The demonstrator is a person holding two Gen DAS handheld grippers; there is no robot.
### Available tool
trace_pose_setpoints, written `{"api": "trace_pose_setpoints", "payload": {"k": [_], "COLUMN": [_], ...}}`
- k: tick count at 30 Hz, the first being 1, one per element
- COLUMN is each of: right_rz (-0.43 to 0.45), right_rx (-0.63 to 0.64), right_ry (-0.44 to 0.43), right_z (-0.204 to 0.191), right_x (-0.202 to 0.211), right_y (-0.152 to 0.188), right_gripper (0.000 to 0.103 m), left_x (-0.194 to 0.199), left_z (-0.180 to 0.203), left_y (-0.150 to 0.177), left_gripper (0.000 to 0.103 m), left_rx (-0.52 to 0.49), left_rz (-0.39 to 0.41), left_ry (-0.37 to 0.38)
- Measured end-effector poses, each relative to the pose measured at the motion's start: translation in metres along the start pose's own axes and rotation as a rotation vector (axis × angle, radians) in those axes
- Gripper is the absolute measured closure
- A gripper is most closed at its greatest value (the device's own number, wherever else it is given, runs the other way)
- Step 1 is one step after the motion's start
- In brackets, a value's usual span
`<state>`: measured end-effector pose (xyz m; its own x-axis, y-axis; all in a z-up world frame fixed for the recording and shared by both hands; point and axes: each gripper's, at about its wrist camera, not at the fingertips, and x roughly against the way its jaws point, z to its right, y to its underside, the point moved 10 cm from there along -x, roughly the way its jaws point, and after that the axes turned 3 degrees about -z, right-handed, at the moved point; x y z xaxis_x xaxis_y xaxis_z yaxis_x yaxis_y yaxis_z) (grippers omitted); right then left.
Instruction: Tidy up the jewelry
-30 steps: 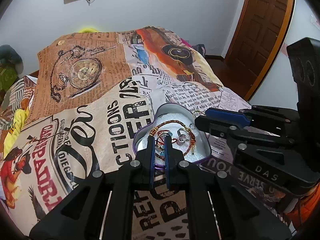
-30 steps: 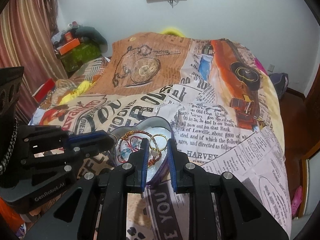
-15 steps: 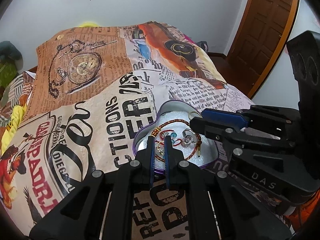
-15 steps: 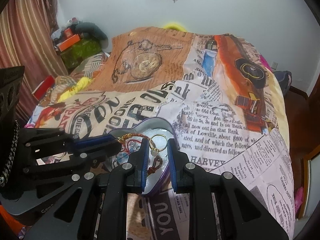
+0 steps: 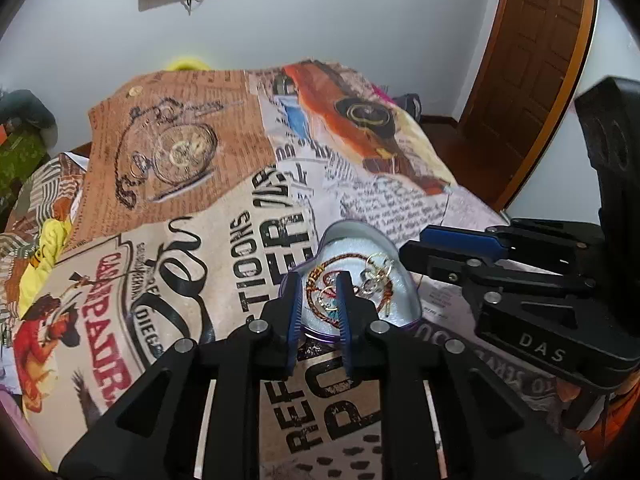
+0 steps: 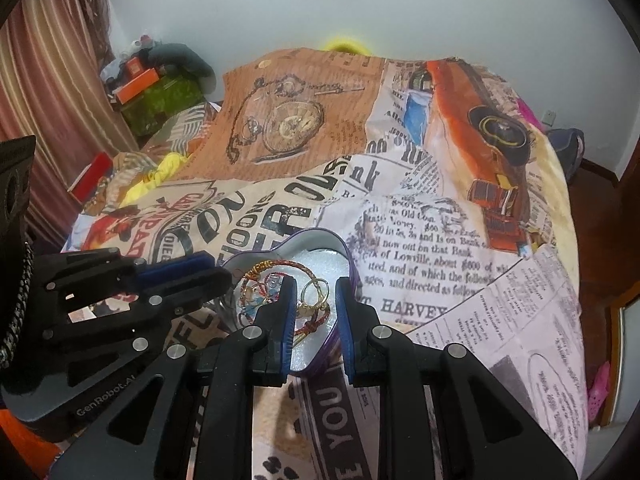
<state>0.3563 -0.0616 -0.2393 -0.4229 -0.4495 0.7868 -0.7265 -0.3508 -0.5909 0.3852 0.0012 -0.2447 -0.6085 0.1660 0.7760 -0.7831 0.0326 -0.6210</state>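
Both hand-held grippers hover over a heart-shaped tin (image 5: pixel 404 300) that lies on a bed. Seen from its own camera, the left hand-held gripper (image 5: pixel 319 280) has its blue-padded fingers apart, framing the near left part of the tin, with nothing between them. The right hand-held gripper (image 6: pixel 316 286) also has its fingers parted, and a gold ring (image 6: pixel 314 290) sits in the gap between them, inside the tin; whether either pad touches it cannot be told.

Inside the tin, on a white lining, lies a tangle of jewelry: a braided red-and-gold bracelet (image 6: pixel 280 266) curving along the far side, a few smaller rings and beads (image 6: pixel 256 294) to the left, and the gold ring toward the right. In the left view the right hand-held gripper (image 5: pixel 408 254) reaches in from the right, its tips at the tin's right edge; in the right view the left hand-held gripper (image 6: pixel 218 274) comes in from the left, its tips at the tin's left rim.

A bedspread (image 6: pixel 420 240) printed with newspaper text, a pocket watch and an orange car covers the bed. A brown wooden door (image 5: pixel 532 60) stands to the right, striped curtains (image 6: pixel 48 100) hang at the left, and a cluttered pile (image 6: pixel 156 80) with orange and green items sits by the wall.
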Motion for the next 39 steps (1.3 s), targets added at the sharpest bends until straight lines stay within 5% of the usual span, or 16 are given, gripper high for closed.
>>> {"api": "trace_pose_setpoints", "payload": {"k": [9,21,28,31,33,39], "right_rz": [0.143,0.562,0.756,0.773,0.793,0.808], "right_rx": [0.021,0.042,0.088,0.085,0.064,0.021], "right_ry": [0.027,0.000,0.132,0.172,0.208,0.302], "right_z": [-0.017,-0.074,-0.111,-0.118,-0.116,-0.108], "right_x": [0.069,0.250,0.321,0.327,0.327,0.328], "right_y": [-0.020,-0.023,0.007,0.015,0.019,0.025], "right_gripper": [0.085,0.085,0.085,0.055,0.023,0.003], "left_x": [0.089,0.286,0.355,0.364,0.367,0.360], "left_z": [0.009,0.047,0.063,0.059,0.056,0.049], "left_y": [-0.028,-0.021,0.014,0.027,0.033,0.041], "left_gripper": [0.086,0.084,0.040,0.014,0.009,0.009], "left_rx": [0.011,-0.034,-0.045,-0.001,0.022,0.049], "left_rz": [0.155,0.577,0.740,0.752,0.757,0.727], "left_ry": [0.000,-0.059,-0.132,-0.133,-0.139,-0.156]}}
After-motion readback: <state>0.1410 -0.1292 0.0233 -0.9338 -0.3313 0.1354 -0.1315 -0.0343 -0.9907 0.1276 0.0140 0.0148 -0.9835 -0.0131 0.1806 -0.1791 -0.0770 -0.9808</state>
